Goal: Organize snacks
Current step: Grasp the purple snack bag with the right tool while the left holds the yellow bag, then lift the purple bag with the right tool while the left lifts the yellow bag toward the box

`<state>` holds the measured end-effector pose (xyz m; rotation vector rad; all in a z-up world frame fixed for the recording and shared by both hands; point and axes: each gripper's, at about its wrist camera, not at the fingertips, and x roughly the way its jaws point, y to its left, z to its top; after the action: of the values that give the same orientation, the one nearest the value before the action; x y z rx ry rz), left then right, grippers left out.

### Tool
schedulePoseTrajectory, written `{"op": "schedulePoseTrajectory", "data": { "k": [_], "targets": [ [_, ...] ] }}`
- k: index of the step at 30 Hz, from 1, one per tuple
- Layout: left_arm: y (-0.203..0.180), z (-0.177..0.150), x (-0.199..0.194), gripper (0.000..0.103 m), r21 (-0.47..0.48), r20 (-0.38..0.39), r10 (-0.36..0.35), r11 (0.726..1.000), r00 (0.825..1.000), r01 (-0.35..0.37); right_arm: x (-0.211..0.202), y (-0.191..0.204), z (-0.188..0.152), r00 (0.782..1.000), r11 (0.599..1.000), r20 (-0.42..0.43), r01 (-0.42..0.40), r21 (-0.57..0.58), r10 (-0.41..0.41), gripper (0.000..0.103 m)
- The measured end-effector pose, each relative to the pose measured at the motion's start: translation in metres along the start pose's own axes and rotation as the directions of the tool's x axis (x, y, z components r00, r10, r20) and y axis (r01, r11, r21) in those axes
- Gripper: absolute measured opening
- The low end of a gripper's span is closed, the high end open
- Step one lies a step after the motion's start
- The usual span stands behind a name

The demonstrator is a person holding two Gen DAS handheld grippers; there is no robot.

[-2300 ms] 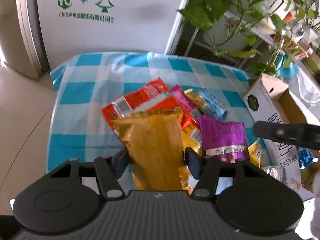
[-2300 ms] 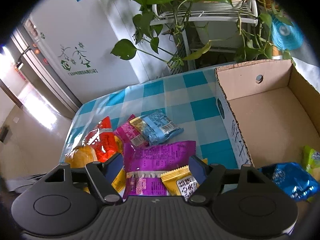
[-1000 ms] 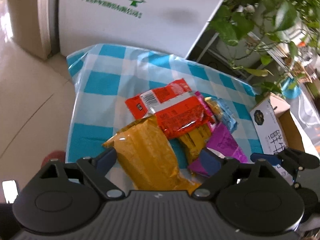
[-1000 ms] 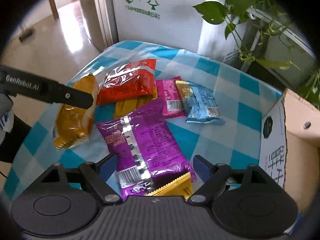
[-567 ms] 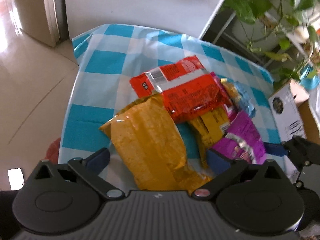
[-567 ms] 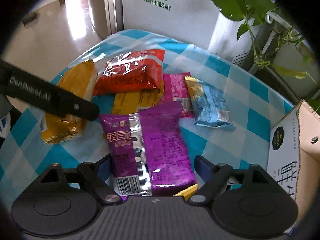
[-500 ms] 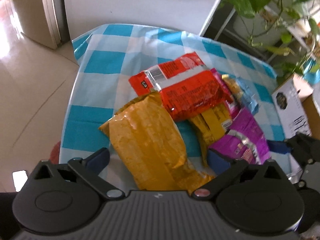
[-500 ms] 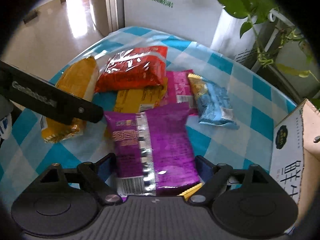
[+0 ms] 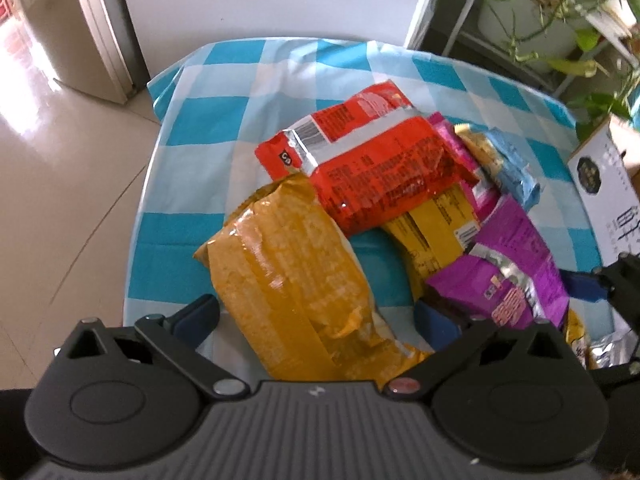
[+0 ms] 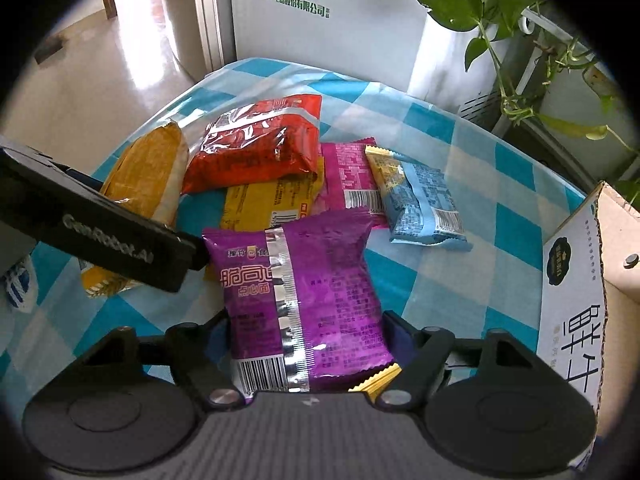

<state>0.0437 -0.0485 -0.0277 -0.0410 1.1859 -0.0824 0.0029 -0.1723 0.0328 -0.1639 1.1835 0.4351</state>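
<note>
Looking down from the left wrist: left tool jaws wide apart, straddling the orange bag without pressing it. Bag lies flat on the checked counter, its far end under the red bag. Yellow packet sits partly under the red bag; purple bag to its right, with the right tool's finger at its edge. Pink packet and blue packet behind. Box at the right counter edge.

Right wrist: right tool jaws closing, purple bag between them, both fingers at the bag's sides; real pad contact not clear. A yellow packet corner sticks out under it. Left tool's finger crosses the orange bag. Red bag, pink packet and blue packet lie beyond; box on the right.
</note>
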Motion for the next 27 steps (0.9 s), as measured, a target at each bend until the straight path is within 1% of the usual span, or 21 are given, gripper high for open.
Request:
{"op": "schedulePoseTrajectory", "data": {
  "k": [4, 8, 10, 12, 13, 16, 20, 23, 27],
  "targets": [
    [0.001, -0.003, -0.003, 0.102, 0.005, 0.019, -0.01, 1.0, 1.0, 0.01, -0.001, 0.001, 0.0, 1.0, 1.0, 0.003, 0.005, 0.006, -0.005, 0.074],
    [0.005, -0.006, -0.006, 0.099, 0.005, 0.033, -0.029, 1.0, 0.999, 0.029, -0.005, -0.001, -0.001, 1.0, 0.999, 0.0, 0.016, 0.033, -0.016, 0.074],
    [0.008, -0.006, -0.009, 0.093, -0.003, 0.043, -0.034, 0.999, 0.998, 0.034, -0.008, -0.001, 0.0, 1.0, 0.999, 0.007, 0.023, 0.046, -0.023, 0.074],
    [0.009, -0.006, -0.013, 0.076, 0.0, 0.062, -0.042, 0.999, 0.997, 0.042, -0.012, -0.001, 0.001, 1.0, 0.998, 0.012, 0.028, 0.064, -0.029, 0.074],
    [0.01, -0.006, -0.014, 0.072, -0.002, 0.068, -0.045, 0.999, 0.997, 0.045, -0.013, -0.001, 0.001, 0.999, 0.997, 0.013, 0.029, 0.072, -0.03, 0.074],
    [0.014, -0.006, -0.016, 0.07, -0.018, 0.072, -0.079, 0.997, 0.994, 0.081, -0.016, -0.001, 0.002, 0.999, 0.995, 0.016, 0.041, 0.094, -0.043, 0.074],
    [0.017, -0.008, -0.019, 0.067, -0.032, 0.072, -0.109, 0.993, 0.991, 0.111, -0.021, 0.0, 0.004, 0.998, 0.99, 0.019, 0.053, 0.127, -0.055, 0.074],
    [0.017, -0.011, -0.022, 0.067, -0.031, 0.082, -0.112, 0.993, 0.99, 0.115, -0.026, 0.0, 0.005, 0.997, 0.988, 0.031, 0.062, 0.143, -0.067, 0.074],
    [0.019, -0.017, -0.029, 0.066, -0.029, 0.114, -0.103, 0.994, 0.988, 0.106, -0.035, 0.001, 0.005, 0.995, 0.982, 0.05, 0.079, 0.174, -0.089, 0.074]
  ]
}}
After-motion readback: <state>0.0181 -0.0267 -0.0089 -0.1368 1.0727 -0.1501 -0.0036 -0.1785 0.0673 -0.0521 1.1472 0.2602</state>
